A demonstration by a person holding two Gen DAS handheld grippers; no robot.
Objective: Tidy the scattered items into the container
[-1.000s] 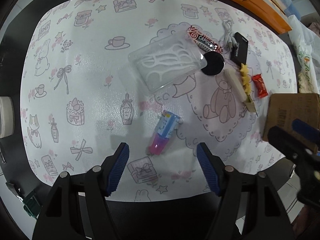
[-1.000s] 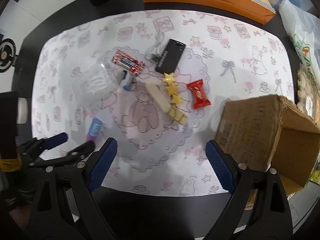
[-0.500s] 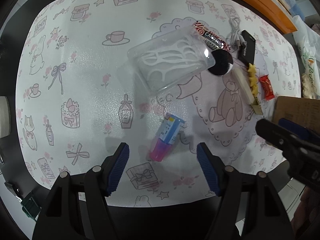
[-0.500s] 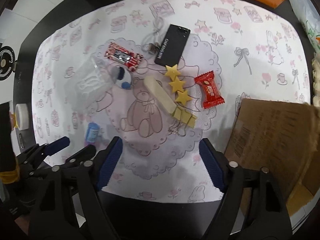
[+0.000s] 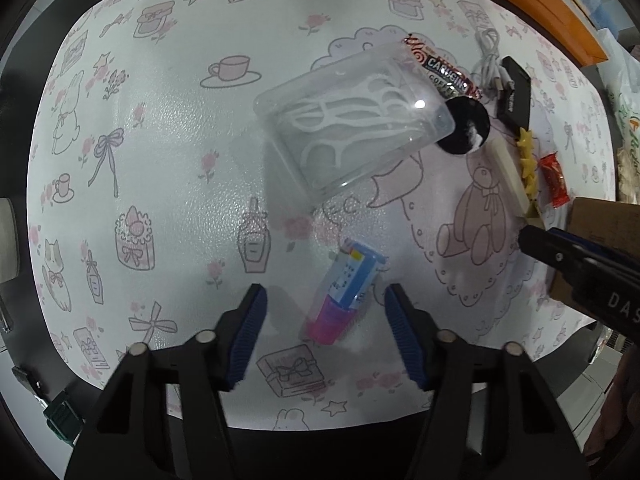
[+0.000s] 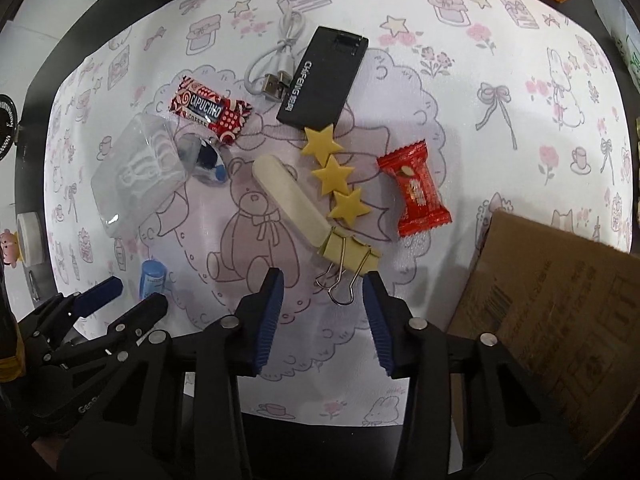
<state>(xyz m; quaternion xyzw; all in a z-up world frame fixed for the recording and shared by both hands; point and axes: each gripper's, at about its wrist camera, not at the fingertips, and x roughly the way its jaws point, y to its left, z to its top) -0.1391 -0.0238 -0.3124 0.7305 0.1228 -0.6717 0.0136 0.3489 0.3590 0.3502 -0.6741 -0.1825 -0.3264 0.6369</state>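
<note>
Both grippers have dropped closer over the last second: the left gripper (image 5: pixel 322 320), jaws apart, now brackets the small blue-and-pink tube (image 5: pixel 344 292), and the right gripper (image 6: pixel 324 308), also spread, lines up on the yellow binder clip (image 6: pixel 348 256). Cardboard box (image 6: pixel 560 320) sits right, nothing grabbed yet.

Left gripper (image 5: pixel 322 332) hovered low over the mat's near edge, jaws spread wide. Right gripper (image 6: pixel 324 316) hung beside it toward the mat's right side, jaws likewise apart, nothing between them.
</note>
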